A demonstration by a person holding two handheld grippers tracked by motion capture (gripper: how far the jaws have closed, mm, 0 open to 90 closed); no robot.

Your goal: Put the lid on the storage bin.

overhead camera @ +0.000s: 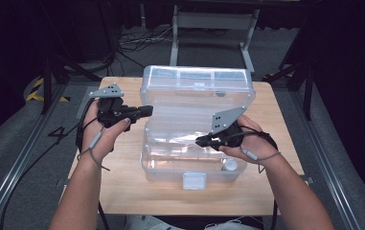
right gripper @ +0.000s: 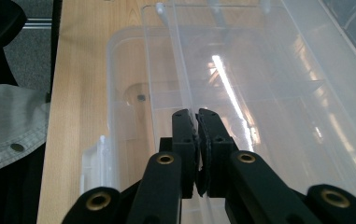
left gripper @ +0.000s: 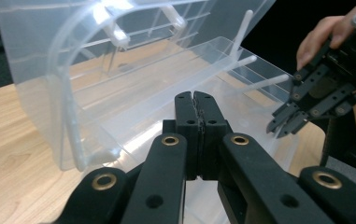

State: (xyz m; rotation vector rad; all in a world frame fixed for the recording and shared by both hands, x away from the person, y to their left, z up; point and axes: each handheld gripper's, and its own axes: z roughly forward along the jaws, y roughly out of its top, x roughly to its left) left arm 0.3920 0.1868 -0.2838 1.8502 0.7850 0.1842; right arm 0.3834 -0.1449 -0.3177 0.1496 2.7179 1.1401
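A clear plastic storage box (overhead camera: 170, 176) stands on the wooden table (overhead camera: 122, 187) with its lid (overhead camera: 197, 79) raised at the back. A clear inner tray (overhead camera: 180, 136) sits tilted inside it. My right gripper (overhead camera: 200, 141) comes in from the right, shut on the tray's thin rim (right gripper: 178, 70), which runs straight into the closed jaws (right gripper: 197, 114). My left gripper (overhead camera: 147, 110) hovers at the box's left side beside the lid, shut with nothing between its jaws (left gripper: 194, 95). The left gripper view looks across the tray (left gripper: 166, 79) to the right gripper (left gripper: 281, 126).
A white latch (overhead camera: 194, 180) sits on the box's front wall, and a small white round thing (overhead camera: 230, 165) lies in the near right corner. Cables and a metal frame (overhead camera: 213, 21) lie on the floor beyond the table. Grey cloth (right gripper: 7, 121) lies past the table's edge.
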